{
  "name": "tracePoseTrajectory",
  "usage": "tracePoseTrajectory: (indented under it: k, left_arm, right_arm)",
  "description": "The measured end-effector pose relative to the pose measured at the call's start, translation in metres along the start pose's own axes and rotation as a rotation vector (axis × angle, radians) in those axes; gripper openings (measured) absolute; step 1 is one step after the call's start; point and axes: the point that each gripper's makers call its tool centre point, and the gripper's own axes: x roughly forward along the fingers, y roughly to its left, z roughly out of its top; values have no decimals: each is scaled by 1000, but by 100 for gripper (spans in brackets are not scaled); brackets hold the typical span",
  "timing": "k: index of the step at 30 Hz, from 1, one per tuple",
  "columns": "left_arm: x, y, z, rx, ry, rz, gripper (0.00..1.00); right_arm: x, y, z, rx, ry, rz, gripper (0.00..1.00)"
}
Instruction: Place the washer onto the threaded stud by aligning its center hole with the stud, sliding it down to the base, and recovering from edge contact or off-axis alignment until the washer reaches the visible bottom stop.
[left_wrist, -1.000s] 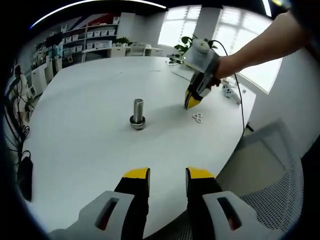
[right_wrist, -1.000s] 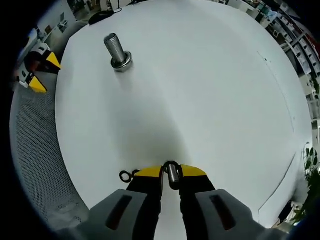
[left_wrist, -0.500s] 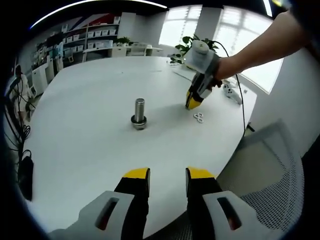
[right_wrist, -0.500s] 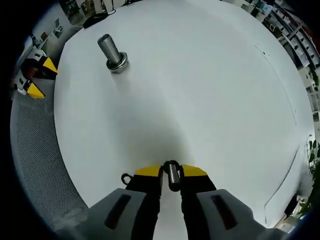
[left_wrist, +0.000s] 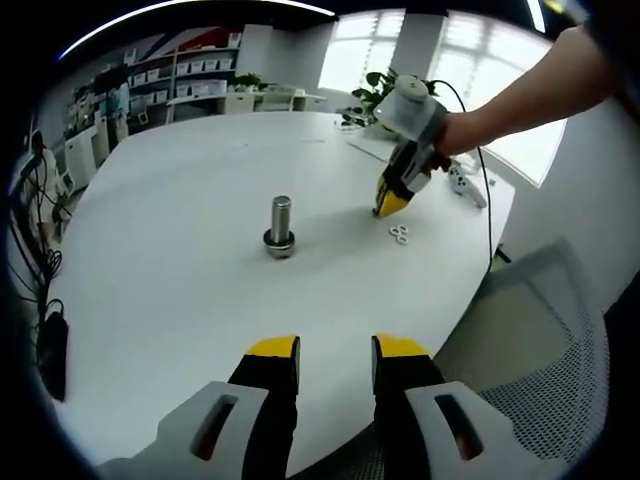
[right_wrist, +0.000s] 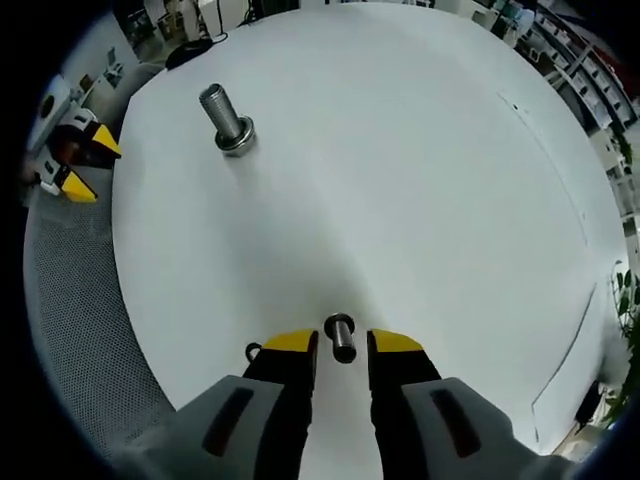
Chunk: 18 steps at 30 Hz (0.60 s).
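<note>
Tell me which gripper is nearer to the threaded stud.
Right, by a modest margin. The right gripper hovers beside the threaded stud, near the loose washers. The left gripper waits back at the table's edge.

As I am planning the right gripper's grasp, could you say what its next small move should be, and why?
Probably close the right gripper on the washer: its jaws stand apart with a gap on each side of it, and the stud stands far across the table.
</note>
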Motion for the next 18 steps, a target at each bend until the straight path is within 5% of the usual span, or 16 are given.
tracePoseTrajectory:
  k: [18]
  left_arm:
    - [-1,3,1,-7,-5,14,27]
  right_arm:
    - [-3,14,-30,22,9,28,25]
